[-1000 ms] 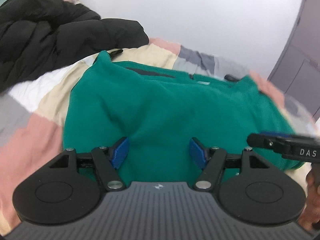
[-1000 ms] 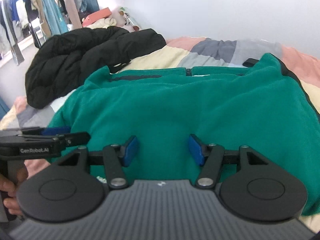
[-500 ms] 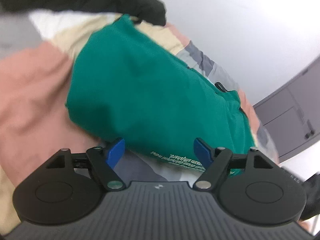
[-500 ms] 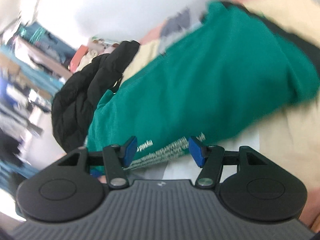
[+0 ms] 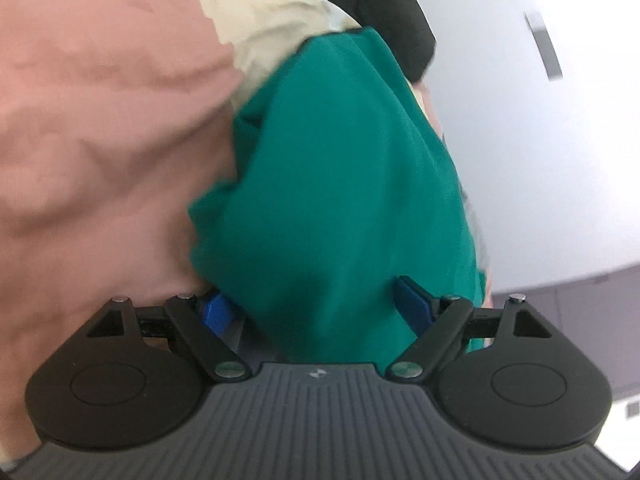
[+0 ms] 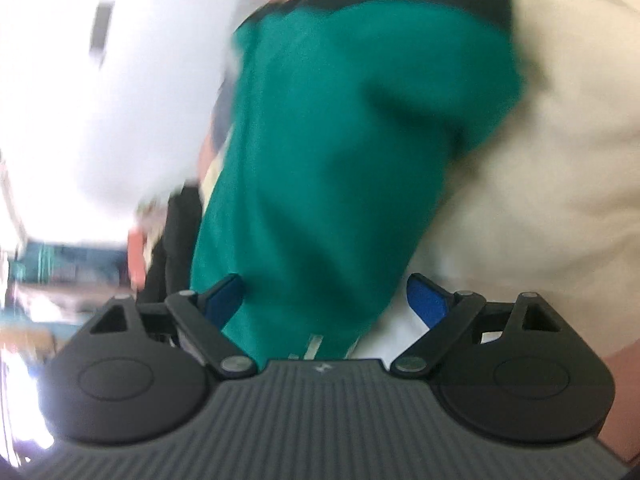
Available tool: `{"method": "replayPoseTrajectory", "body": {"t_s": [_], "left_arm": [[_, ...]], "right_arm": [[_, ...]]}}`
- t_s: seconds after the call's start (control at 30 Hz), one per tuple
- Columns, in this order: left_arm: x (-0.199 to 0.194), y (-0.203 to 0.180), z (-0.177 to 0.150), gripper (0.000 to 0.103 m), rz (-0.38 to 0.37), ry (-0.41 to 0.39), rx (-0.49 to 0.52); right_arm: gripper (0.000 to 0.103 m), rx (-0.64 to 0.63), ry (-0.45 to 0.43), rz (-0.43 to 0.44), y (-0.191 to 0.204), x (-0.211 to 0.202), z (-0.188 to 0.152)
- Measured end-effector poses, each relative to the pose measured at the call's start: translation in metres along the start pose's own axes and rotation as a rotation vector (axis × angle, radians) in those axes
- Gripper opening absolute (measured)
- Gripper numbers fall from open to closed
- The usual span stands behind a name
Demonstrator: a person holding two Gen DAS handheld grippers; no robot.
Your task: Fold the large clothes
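1. Soft patches of pink, cream and white make up the bed cover [image 5: 100, 128], and a plain pale wall [image 5: 540, 160] stands behind the bed.
2. A big green top [image 5: 344, 184] lies on the bed cover. It looks folded over, with thick edges on its side.
3. A black puffy jacket [image 5: 384, 4] lies past the far end of the green top in the left wrist view.
4. The left gripper [image 5: 320, 312] sits right at the near edge of the green top. Its jaws are opening. The green cloth is between the blue pads [image 5: 414, 306], but the pads do not squeeze it.
5. The right gripper [image 6: 326, 300] is at the near edge of the same green top [image 6: 352, 132]. Its jaws are opening too. Cloth lies between them, and one blue pad stands clear of it, over the cream bed cover [image 6: 560, 160].
6. White writing shows on the green cloth close to the right gripper, too blurry to read.
7. Both views are tipped sideways, and the right wrist view is blurry.
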State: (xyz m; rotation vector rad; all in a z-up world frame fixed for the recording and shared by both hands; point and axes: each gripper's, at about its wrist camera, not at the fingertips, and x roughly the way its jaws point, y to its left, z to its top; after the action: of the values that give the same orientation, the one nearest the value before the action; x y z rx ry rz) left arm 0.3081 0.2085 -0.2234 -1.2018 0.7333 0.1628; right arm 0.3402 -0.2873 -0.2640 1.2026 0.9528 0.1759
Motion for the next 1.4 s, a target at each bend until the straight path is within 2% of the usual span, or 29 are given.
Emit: {"method": "replayPoseTrajectory", "body": {"t_s": [0.07, 0.17, 0.23, 0.27, 0.33, 0.43, 0.63, 0.73, 0.8, 0.87, 0.97, 1.07, 1.17, 1.2, 1.23, 1.27, 1.3, 1.33, 1.37, 1.4], "left_arm": [[0.002, 0.002, 0.004, 0.085, -0.021, -0.011, -0.020], [-0.002, -0.003, 0.004, 0.072, -0.028, -0.041, 0.015], [-0.007, -0.007, 0.002, 0.055, -0.018, -0.057, 0.045], [-0.010, -0.009, 0.001, 0.050, -0.015, -0.066, 0.055], [-0.017, -0.013, 0.000, 0.035, -0.026, -0.080, 0.074], [-0.029, -0.023, -0.003, 0.027, -0.044, -0.111, 0.142], [-0.084, -0.047, -0.012, 0.023, -0.088, -0.152, 0.233], [-0.118, -0.064, -0.021, 0.016, -0.084, -0.178, 0.318], [-0.142, -0.075, -0.028, 0.014, -0.088, -0.200, 0.385], [-0.153, -0.078, -0.034, 0.014, -0.074, -0.215, 0.412], [-0.148, -0.078, -0.034, 0.012, -0.068, -0.175, 0.400], [-0.134, -0.078, -0.034, 0.012, -0.062, -0.118, 0.388], [-0.126, -0.076, -0.040, 0.013, -0.017, -0.089, 0.398], [-0.122, -0.075, -0.040, 0.023, -0.006, -0.068, 0.391], [-0.119, -0.073, -0.039, 0.045, 0.005, -0.043, 0.376], [-0.114, -0.071, -0.036, 0.059, 0.009, -0.026, 0.357], [-0.113, -0.069, -0.036, 0.077, 0.011, -0.015, 0.333], [-0.112, -0.067, -0.037, 0.084, 0.010, -0.008, 0.322], [-0.107, -0.066, -0.037, 0.086, 0.011, 0.004, 0.315], [-0.102, -0.065, -0.038, 0.090, 0.012, 0.028, 0.304]], "right_arm": [[0.092, 0.021, -0.010, 0.022, -0.002, 0.008, 0.003], [0.090, -0.017, -0.003, 0.043, 0.005, 0.021, 0.003], [0.075, -0.079, -0.017, 0.018, 0.012, 0.022, 0.000], [0.070, -0.101, -0.025, 0.016, 0.014, 0.019, -0.001], [0.047, -0.133, -0.045, 0.030, 0.018, 0.012, -0.005], [0.034, -0.170, -0.073, 0.085, 0.025, -0.001, -0.008], [0.030, -0.302, -0.123, 0.133, 0.043, -0.040, -0.025], [0.030, -0.346, -0.127, 0.174, 0.050, -0.069, -0.034], [0.028, -0.351, -0.133, 0.208, 0.047, -0.091, -0.036], [0.025, -0.414, -0.168, 0.234, 0.049, -0.109, -0.043], [0.025, -0.475, -0.200, 0.210, 0.057, -0.113, -0.045], [0.025, -0.437, -0.152, 0.122, 0.059, -0.089, -0.038], [0.025, -0.383, -0.134, 0.064, 0.050, -0.081, -0.037], [0.026, -0.359, -0.128, 0.054, 0.048, -0.081, -0.035], [0.027, -0.343, -0.128, 0.039, 0.047, -0.082, -0.035], [0.030, -0.332, -0.126, 0.026, 0.043, -0.085, -0.037], [0.044, -0.316, -0.121, 0.015, 0.041, -0.086, -0.036], [0.073, -0.300, -0.115, 0.018, 0.033, -0.093, -0.039], [0.087, -0.272, -0.113, 0.022, 0.032, -0.095, -0.041], [0.093, -0.256, -0.120, 0.014, 0.030, -0.095, -0.041]]}}
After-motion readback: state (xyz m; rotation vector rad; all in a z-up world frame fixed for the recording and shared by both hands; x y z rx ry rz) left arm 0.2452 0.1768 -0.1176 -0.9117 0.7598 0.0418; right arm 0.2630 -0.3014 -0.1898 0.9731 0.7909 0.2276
